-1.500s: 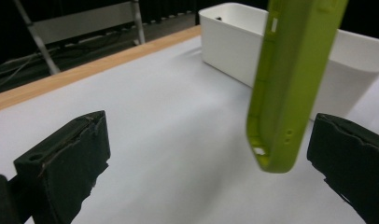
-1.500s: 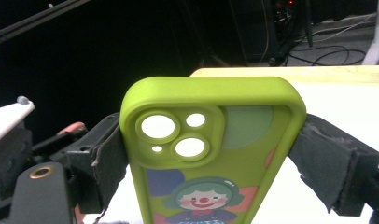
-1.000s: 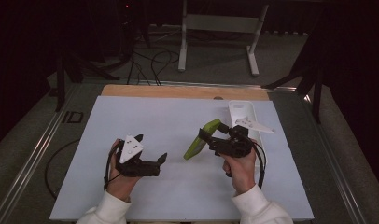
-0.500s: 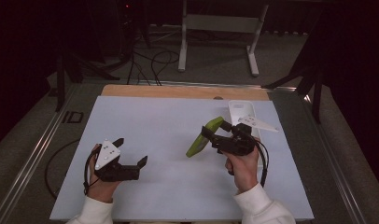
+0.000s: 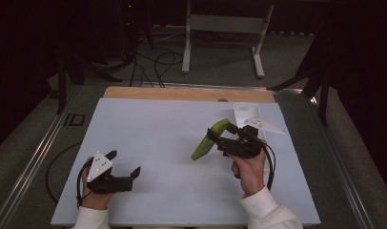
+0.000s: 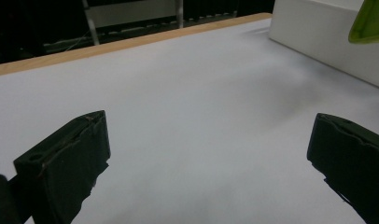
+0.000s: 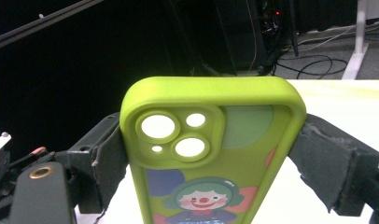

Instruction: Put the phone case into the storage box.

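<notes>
My left gripper [image 5: 124, 167] sits nearest me, low over the front-left part of the white table [image 5: 153, 138], jaws spread wide with nothing between them; in the left gripper view both black jaws stand far apart over bare tabletop. My left hand [image 5: 94, 193] wraps the handle. Further up and to the right, my right gripper [image 5: 219, 138] is clamped on a green phone case [image 5: 209, 139], held lifted off the table and tilted, lower end towards the table centre. In the right gripper view the green phone case [image 7: 211, 154] stands upright between the padded jaws, which press its two long edges; camera cutouts at top, clown print below. Just behind the right gripper a white tray [image 5: 246, 114] lies near the table's far right edge. A wooden strip [image 5: 182, 94] runs along the far edge.
</notes>
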Motion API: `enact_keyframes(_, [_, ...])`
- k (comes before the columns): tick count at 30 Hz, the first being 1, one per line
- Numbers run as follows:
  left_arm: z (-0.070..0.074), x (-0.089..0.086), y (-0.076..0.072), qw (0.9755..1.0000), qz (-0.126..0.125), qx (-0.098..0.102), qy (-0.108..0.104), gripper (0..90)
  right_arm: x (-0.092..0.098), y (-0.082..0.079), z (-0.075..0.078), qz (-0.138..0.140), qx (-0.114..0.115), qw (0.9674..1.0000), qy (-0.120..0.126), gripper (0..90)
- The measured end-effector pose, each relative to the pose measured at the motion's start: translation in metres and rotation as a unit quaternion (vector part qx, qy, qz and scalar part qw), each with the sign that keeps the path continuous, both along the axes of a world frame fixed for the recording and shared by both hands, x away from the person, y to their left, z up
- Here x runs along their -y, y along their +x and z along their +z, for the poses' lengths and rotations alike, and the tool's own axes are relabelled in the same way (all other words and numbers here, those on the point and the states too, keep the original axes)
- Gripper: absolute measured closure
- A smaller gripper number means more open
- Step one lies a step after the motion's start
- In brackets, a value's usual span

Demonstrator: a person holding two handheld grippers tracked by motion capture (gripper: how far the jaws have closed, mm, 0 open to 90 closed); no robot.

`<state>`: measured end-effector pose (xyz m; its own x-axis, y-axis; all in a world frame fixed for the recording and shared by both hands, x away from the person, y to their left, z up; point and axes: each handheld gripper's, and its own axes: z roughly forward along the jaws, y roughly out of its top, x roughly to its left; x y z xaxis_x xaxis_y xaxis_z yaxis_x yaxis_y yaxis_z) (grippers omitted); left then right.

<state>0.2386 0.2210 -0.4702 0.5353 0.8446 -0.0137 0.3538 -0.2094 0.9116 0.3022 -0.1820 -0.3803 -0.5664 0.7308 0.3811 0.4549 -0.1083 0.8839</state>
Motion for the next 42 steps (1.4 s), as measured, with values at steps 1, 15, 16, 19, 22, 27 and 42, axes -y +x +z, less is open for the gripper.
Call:
enact_keyframes(1, [-0.001,-0.001,-0.001,1.0000,0.000,0.002,0.002,0.0,0.000,0.000,0.000,0.000,-0.001,1.0000,0.000,15.9])
enact_keyframes(15, [-0.007,-0.009,-0.010,0.9996,0.013,0.023,0.005,0.0,0.000,0.001,-0.001,0.000,-0.002,1.0000,0.000,15.9])
enact_keyframes(16, [-0.007,-0.009,-0.010,0.9996,0.014,0.024,0.005,0.0,0.000,0.001,-0.001,-0.001,-0.002,1.0000,0.000,15.9])
enact_keyframes(19, [-0.007,-0.009,-0.011,0.9995,0.016,0.025,0.005,0.0,0.001,0.001,-0.001,-0.001,-0.003,1.0000,0.001,15.9])
enact_keyframes(22, [-0.008,-0.008,-0.011,0.9995,0.016,0.025,0.007,0.0,0.001,0.002,-0.002,-0.003,-0.004,1.0000,0.001,15.9])
enact_keyframes(27, [-0.008,-0.008,-0.011,0.9995,0.016,0.026,0.009,0.0,0.003,0.002,-0.001,-0.005,-0.005,1.0000,0.003,16.0])
enact_keyframes(42, [-0.009,-0.008,-0.011,0.9994,0.018,0.027,0.009,0.0,0.014,0.006,0.007,-0.020,-0.001,0.9998,0.003,16.0])
